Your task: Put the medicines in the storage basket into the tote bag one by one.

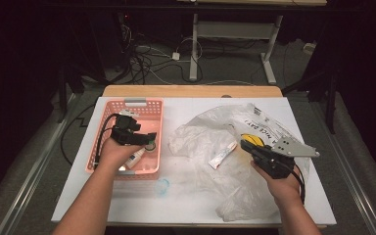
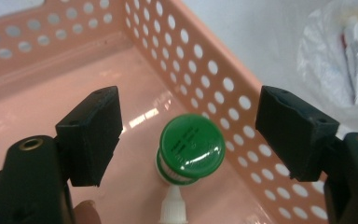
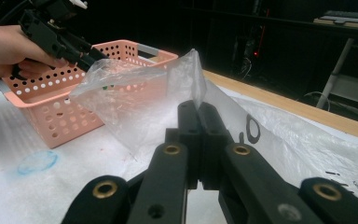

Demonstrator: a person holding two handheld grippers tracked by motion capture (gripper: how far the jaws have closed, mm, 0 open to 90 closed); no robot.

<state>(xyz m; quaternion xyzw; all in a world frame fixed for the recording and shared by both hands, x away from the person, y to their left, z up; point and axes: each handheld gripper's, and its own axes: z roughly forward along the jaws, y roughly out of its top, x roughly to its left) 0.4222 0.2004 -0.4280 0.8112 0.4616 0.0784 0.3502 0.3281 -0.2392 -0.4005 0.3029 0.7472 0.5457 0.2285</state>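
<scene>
1. Left gripper [image 1: 144,139] is over the pink perforated plastic basket [image 1: 108,112] at the table's left; in the left gripper view its jaws stand apart, one either side of a small jar with a glossy green round lid [image 2: 192,146], pads not touching it.
2. Green-lidded jar stands upright on the basket floor, near the holed side wall; nothing is gripped by the left tool.
3. White ribbed nozzle cap [image 2: 172,207] of a small white bottle [image 1: 136,157] lies just beside the jar's base, also in the basket.
4. Right gripper [image 1: 245,145] is over the crumpled clear plastic bag [image 1: 201,134] at the table's right; in the right gripper view its jaws are pressed together on a fold of that bag [image 3: 186,74], pinched film rising in a peak above the tips.
5. Inside or under the bag film: a white tube with red print [image 1: 222,157] lying flat, and a yellow round thing [image 1: 250,139] just beside the right jaws; cannot tell if it is in the bag.
6. White sheet-covered table [image 1: 196,196] carries a faint blue ring mark [image 1: 162,186] just in front of the basket.
7. Person's left hand [image 1: 113,151] wraps the left tool's body above the basket's near end.
</scene>
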